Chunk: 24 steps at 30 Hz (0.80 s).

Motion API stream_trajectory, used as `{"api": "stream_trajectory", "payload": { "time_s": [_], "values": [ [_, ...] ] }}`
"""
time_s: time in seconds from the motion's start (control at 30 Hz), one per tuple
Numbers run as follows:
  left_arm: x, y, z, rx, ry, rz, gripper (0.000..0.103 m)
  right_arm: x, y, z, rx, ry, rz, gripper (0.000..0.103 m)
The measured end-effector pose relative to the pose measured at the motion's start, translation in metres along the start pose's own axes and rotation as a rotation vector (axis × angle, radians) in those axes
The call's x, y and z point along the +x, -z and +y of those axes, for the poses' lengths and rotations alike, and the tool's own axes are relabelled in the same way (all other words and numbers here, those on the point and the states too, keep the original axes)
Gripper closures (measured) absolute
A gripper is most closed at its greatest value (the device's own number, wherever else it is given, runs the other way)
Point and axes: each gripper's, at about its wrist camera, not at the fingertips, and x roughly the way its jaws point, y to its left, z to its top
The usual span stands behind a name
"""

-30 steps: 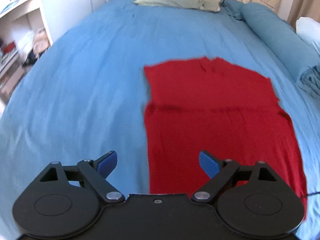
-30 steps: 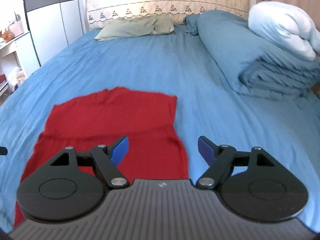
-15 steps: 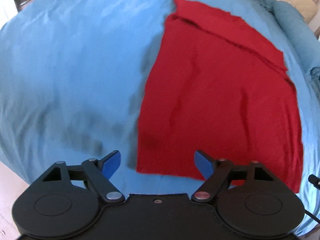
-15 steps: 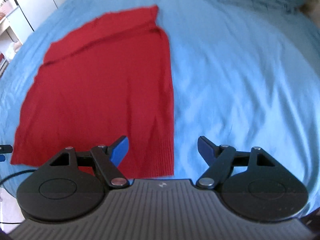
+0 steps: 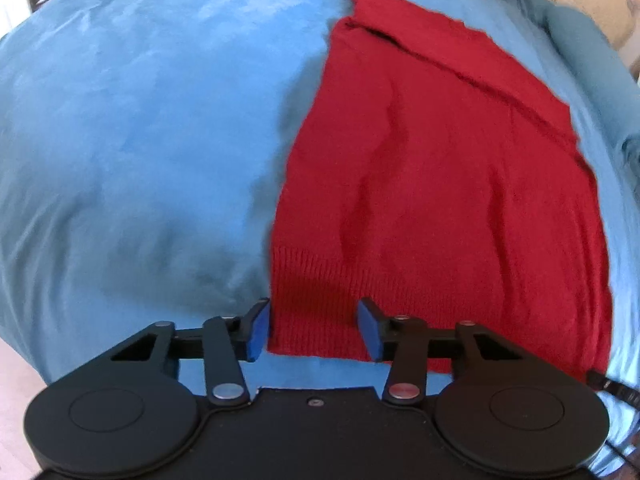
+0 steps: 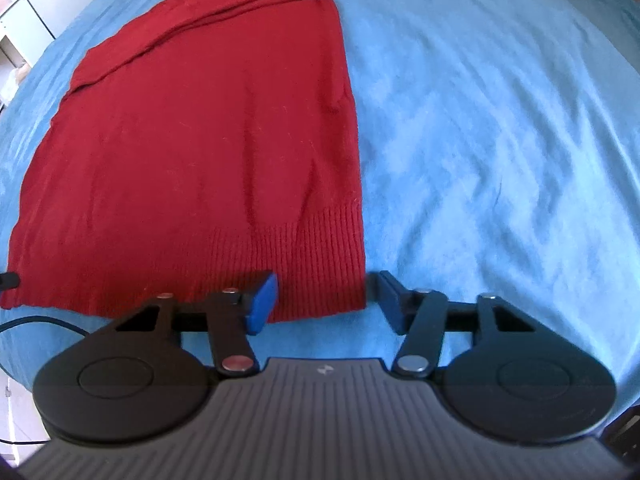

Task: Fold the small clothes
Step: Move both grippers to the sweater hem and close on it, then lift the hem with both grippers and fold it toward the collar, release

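A red knit sweater (image 5: 440, 184) lies flat on the blue bed sheet (image 5: 140, 140), ribbed hem toward me. My left gripper (image 5: 314, 330) is open, its jaws astride the hem's near left corner. In the right wrist view the sweater (image 6: 200, 152) fills the left half. My right gripper (image 6: 326, 302) is open, its jaws astride the hem's near right corner. Neither gripper holds the cloth.
The bed's near edge runs just under both grippers. A blue bolster (image 5: 588, 48) lies at the far right of the bed. A black cable (image 6: 36, 320) hangs at the left in the right wrist view. White furniture (image 6: 36, 4) stands to the far left.
Both grippers have tilted down and moved in to the sweater's hem corners. Both jaws have narrowed a little around the hem.
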Motion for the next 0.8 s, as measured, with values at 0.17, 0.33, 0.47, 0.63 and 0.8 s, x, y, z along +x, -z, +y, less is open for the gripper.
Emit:
{"api": "stream_trajectory", "payload": {
  "time_s": [0.17,0.33,0.47,0.63,0.8],
  "values": [
    [0.008,-0.012,0.007,-0.027,0.006,0.049,0.097,0.006,-0.011,-0.002,0.036,0.004,0.021,0.068],
    [0.005,-0.021,0.002,0.013,0.008,0.077,0.098,0.004,-0.019,0.005,0.007,0.008,0.040,0.081],
    [-0.011,-0.032,-0.004,0.019,0.024,0.073,0.098,-0.008,-0.029,0.004,0.029,-0.004,0.034,0.082],
    [-0.049,-0.059,-0.013,0.022,0.058,0.041,0.098,-0.047,-0.058,0.008,0.039,-0.064,-0.015,0.082],
    [-0.097,-0.115,-0.024,-0.026,0.112,-0.086,0.098,-0.097,-0.118,0.022,0.039,-0.132,-0.138,0.083]
  ]
}}
